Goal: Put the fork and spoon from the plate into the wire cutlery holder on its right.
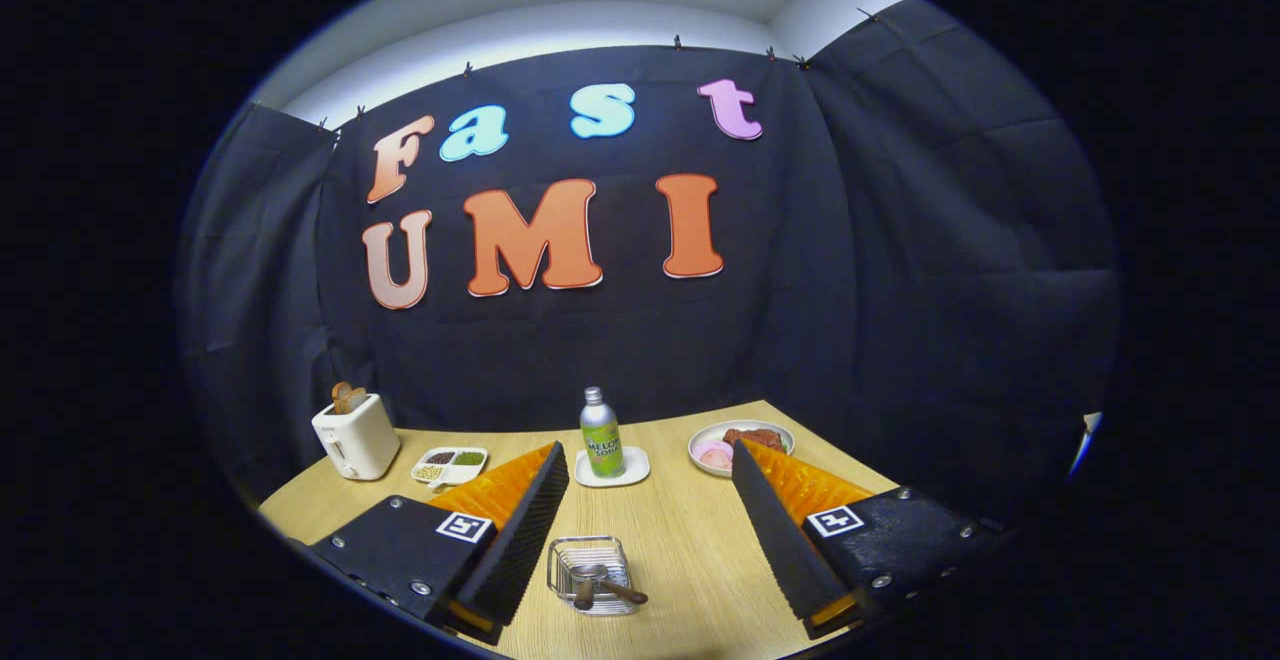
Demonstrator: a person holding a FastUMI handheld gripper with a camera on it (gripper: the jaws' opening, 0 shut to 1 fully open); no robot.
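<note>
Hovering above the wooden table (690, 540), gripper (648, 470) spread wide, 2 fingers gripping nothing. Between them, nearer than their tips, wire cutlery holder (589, 574) with a brown-handled utensil (606, 587) leaning inside. Farther back: toaster (355, 437) left, food plate (740, 443) right, green bottle (601, 434) centre.

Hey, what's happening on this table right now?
A person's hand-held tongs hang open above the light wooden table, gripping nothing. Between the fingers sits the wire cutlery holder, with a brown-handled metal utensil already resting in it. Beyond the fingers stand a green soda bottle on a small white coaster, a white toaster with toast, a white divided snack tray and a round plate of food.
</note>
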